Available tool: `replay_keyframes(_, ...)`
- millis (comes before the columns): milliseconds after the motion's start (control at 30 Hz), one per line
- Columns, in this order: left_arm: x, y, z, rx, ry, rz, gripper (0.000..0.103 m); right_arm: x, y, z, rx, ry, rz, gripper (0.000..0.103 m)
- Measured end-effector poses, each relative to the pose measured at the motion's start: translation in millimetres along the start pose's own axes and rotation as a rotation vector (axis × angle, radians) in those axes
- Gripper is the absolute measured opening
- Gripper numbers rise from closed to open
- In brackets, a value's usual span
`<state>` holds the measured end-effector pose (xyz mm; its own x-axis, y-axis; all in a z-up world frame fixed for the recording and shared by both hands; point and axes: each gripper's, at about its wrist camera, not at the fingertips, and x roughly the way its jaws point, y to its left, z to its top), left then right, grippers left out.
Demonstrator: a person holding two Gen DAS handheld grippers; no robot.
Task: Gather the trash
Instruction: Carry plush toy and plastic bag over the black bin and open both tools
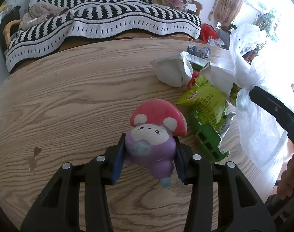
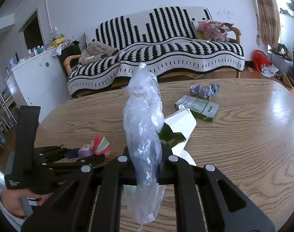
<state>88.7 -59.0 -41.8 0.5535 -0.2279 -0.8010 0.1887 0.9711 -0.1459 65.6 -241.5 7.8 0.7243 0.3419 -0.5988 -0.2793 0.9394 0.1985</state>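
Note:
A squishy mushroom toy (image 1: pixel 158 114) with a pink cap and purple body lies on the wooden table (image 1: pixel 69 96). My left gripper (image 1: pixel 149 147) is shut on its purple body, both blue pads pressing its sides. The right wrist view shows the same toy (image 2: pixel 98 146) in that gripper (image 2: pixel 83 153) at lower left. My right gripper (image 2: pixel 146 150) is shut on a crumpled clear plastic bag (image 2: pixel 143 106) that stands up between its fingers. The bag (image 1: pixel 249 58) hangs at the right of the left wrist view. Beside the toy lie a green snack wrapper (image 1: pixel 204 100) and a green plastic tray piece (image 1: pixel 208 141).
A torn white carton (image 1: pixel 172 71), a crumpled blue paper ball (image 2: pixel 204 90) and a flat green-and-white box (image 2: pixel 197 106) lie further back on the table. A sofa with a striped black-and-white cover (image 2: pixel 166 58) stands behind. A hand (image 2: pixel 13 201) holds the left gripper.

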Motion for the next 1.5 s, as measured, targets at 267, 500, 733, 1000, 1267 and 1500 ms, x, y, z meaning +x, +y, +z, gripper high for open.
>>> replay_keyframes(267, 0, -1, 0, -0.001, 0.002, 0.001, 0.044, 0, 1, -2, 0.002, 0.013, 0.008, 0.011)
replay_keyframes(500, -3, -6, 2, 0.002, -0.001, -0.001, 0.044, 12, 2, -4, 0.023, 0.070, 0.033, 0.011)
replay_keyframes(733, -33, -20, 4, -0.039, -0.065, -0.006, 0.044, -4, -3, 2, 0.087, 0.037, 0.104, 0.011)
replay_keyframes(1000, -106, -94, -9, 0.045, -0.143, -0.069, 0.044, -116, -33, 20, 0.142, -0.121, 0.062, 0.011)
replay_keyframes(1267, -125, -251, -49, 0.275, -0.094, -0.254, 0.044, -233, -115, -32, 0.246, -0.166, -0.181, 0.011)
replay_keyframes(1500, -84, -356, -109, 0.381, 0.095, -0.390, 0.044, -307, -191, -106, 0.389, -0.133, -0.284, 0.011)
